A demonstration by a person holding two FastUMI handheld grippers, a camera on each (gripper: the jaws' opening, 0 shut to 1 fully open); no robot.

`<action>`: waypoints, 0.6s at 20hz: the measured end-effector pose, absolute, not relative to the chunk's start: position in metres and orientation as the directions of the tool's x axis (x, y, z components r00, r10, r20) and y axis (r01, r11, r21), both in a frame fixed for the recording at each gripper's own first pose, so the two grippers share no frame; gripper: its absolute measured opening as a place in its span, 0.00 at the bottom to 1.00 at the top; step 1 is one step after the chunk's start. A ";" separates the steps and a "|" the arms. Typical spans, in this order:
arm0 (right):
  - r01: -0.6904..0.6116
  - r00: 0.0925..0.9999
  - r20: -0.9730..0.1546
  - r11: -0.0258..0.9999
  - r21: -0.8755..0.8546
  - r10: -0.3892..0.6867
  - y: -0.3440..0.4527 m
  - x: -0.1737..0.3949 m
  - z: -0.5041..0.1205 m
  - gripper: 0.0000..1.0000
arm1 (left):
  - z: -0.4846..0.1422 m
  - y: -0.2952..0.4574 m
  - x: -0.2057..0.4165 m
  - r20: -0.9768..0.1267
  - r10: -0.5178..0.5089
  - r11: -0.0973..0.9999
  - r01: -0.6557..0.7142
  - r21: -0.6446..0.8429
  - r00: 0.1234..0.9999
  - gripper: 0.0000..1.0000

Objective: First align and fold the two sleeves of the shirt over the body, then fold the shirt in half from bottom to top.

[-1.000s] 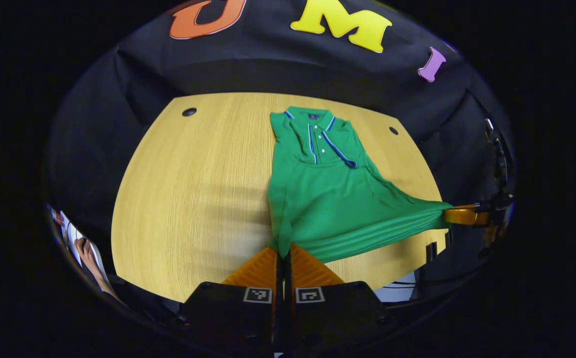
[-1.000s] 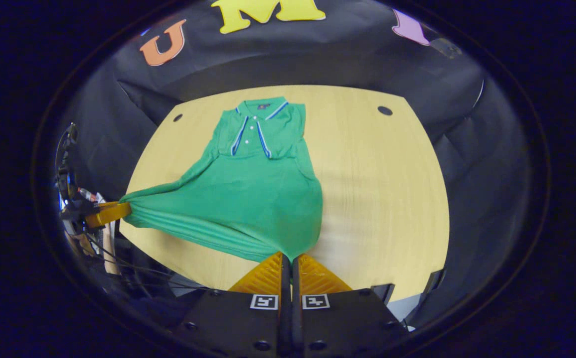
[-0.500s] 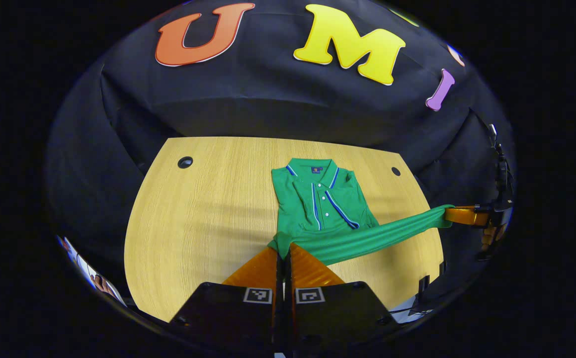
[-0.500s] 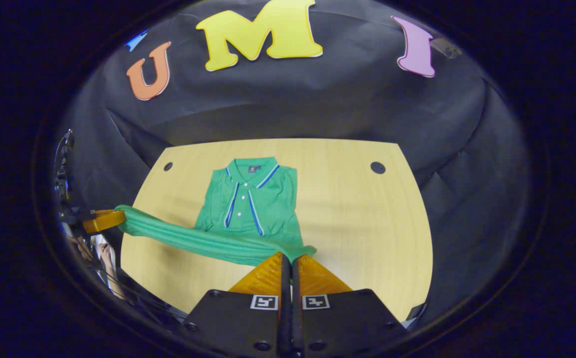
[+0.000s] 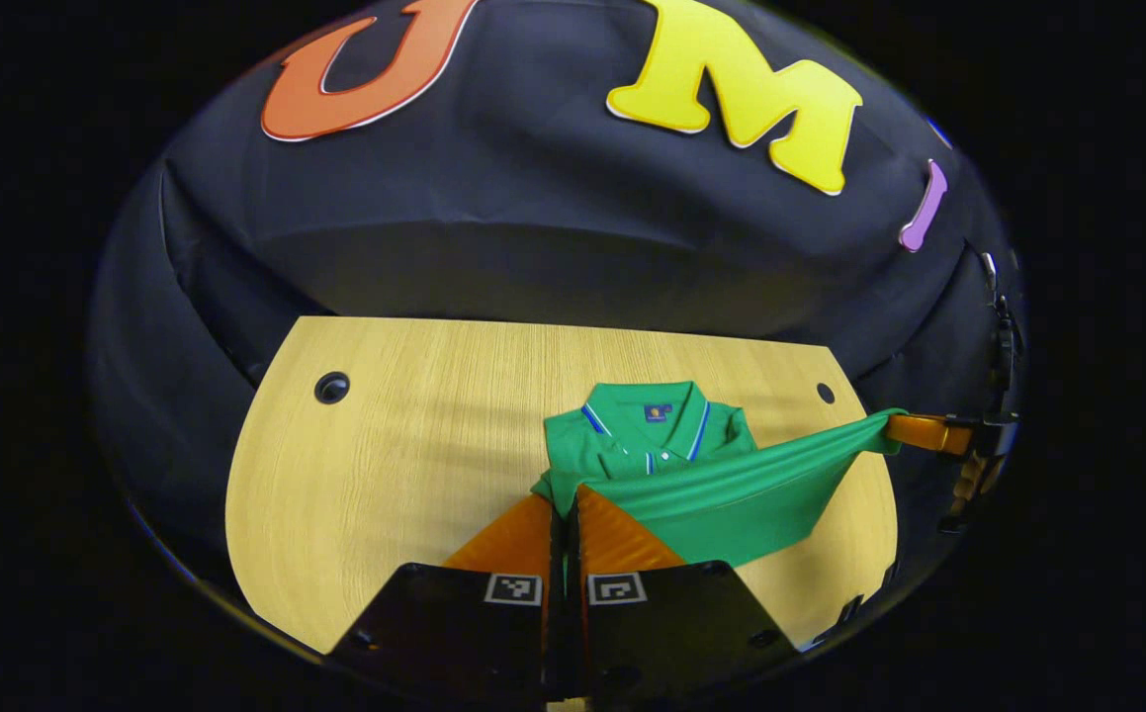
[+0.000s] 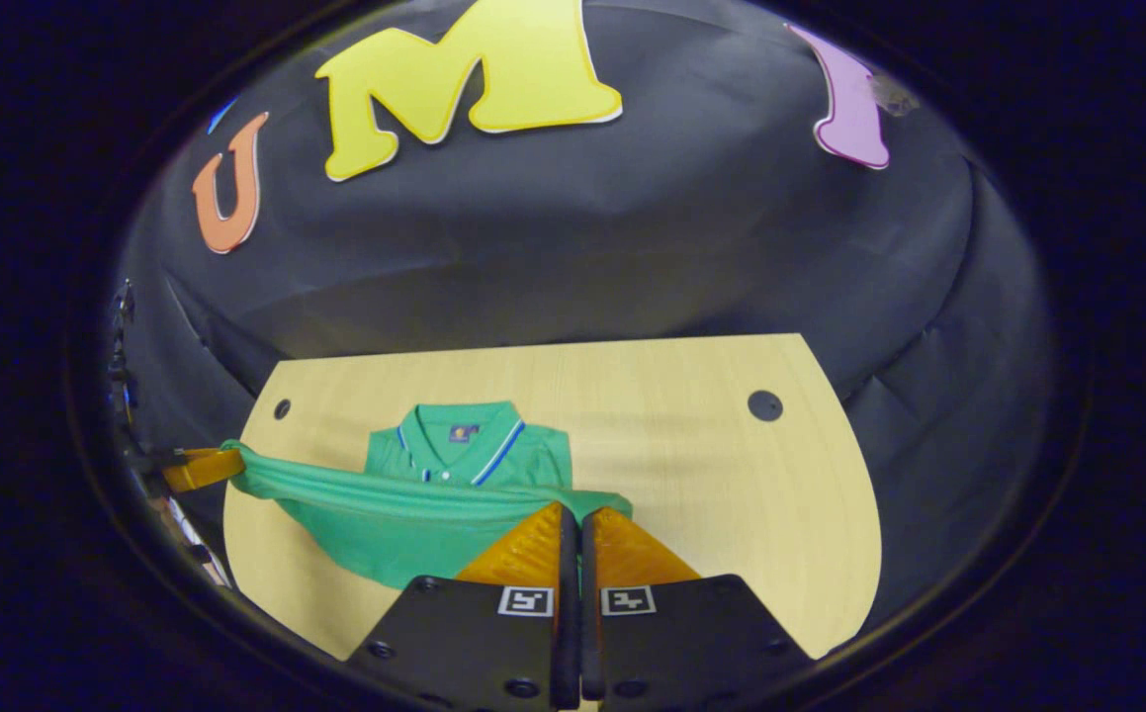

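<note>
While both grippers, left (image 5: 564,494) and right (image 6: 573,516), pinch the hem (image 5: 731,475) closed, carry it toward twelve o'clock, level, landing on the collar (image 5: 647,407).

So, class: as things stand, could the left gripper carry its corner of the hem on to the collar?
Probably yes. The left gripper is shut on the shirt hem, held raised just short of the collar; only flat green cloth and bare table lie ahead. The right gripper holds the other corner level with it.
</note>
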State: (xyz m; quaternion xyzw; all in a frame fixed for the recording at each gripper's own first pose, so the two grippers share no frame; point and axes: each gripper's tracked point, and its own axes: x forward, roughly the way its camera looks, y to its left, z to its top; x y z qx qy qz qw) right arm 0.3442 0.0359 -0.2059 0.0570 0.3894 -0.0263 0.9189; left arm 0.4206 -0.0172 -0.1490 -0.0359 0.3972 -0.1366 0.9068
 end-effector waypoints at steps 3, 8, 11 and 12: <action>0.130 0.710 -0.703 0.989 0.072 -0.042 0.034 0.390 -0.232 0.03 | -0.183 -0.027 0.459 -0.734 -0.277 0.959 0.226 -0.171 0.620 0.03; 0.163 0.672 -0.737 0.985 0.053 -0.071 0.033 0.434 -0.294 0.03 | -0.219 -0.033 0.515 -0.728 -0.263 0.964 0.203 -0.172 0.633 0.03; 0.191 0.653 -0.752 0.980 0.054 -0.086 0.027 0.450 -0.324 0.03 | -0.245 -0.040 0.529 -0.741 -0.251 0.964 0.229 -0.134 0.623 0.03; 0.201 0.647 -0.756 0.979 0.036 -0.105 0.022 0.453 -0.333 0.03 | -0.251 -0.043 0.533 -0.745 -0.250 0.963 0.236 -0.127 0.619 0.00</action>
